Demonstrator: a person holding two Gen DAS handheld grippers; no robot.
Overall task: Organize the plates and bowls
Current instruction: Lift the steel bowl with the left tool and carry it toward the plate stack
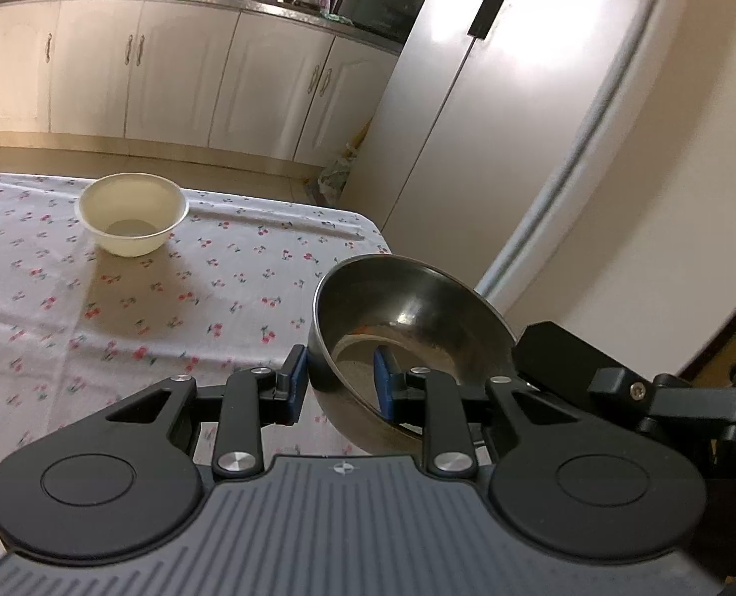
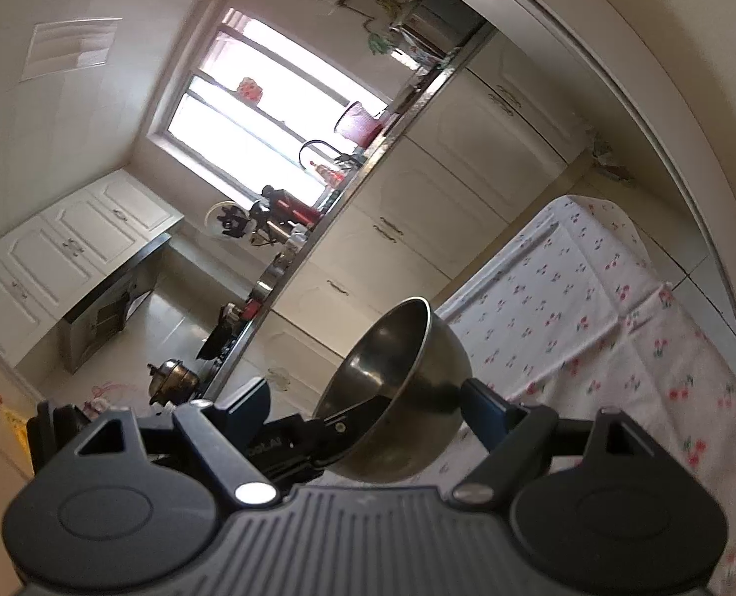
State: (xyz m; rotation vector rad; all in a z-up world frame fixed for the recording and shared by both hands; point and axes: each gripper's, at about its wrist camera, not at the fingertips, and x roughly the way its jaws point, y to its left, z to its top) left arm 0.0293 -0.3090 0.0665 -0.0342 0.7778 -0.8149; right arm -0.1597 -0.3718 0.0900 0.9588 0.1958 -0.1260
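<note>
Steel bowl [image 1: 407,333] is hanging over the tablecloth [image 1: 119,308]; my left gripper [image 1: 340,377] is pinching its rim, my right gripper [image 2: 368,412] maybe too.

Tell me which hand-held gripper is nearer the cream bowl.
Left: left hand-held gripper grips the steel bowl, toward the cream bowl; right hand-held gripper sits at its far rim.
</note>
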